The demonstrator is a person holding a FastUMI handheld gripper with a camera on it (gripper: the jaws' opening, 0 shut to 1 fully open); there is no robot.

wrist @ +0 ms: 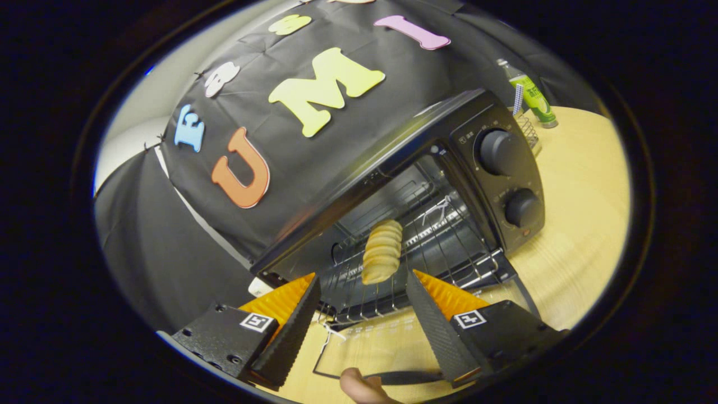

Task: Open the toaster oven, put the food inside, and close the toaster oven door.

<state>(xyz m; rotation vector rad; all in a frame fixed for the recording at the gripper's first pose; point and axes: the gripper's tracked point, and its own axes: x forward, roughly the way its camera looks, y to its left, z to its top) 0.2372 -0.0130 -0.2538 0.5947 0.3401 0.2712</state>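
A: What is the gripper [362, 292] doing?

B: Its two fingers are spread wide apart and hold nothing. Just ahead, between the fingertips, a ridged piece of bread [382, 251] lies on the wire rack [449, 247].

A: Where is the rack?

B: Inside the toaster oven [449, 185], whose glass door [387, 348] is folded down flat toward the gripper. A fingertip [359, 387] touches the door's handle.

A: And beyond that?

B: Two round knobs [507, 179] sit on the oven's front panel. The oven stands on a pale wooden table [583, 224]. Behind it are a wire basket [527, 132] and a green bottle [533, 95].
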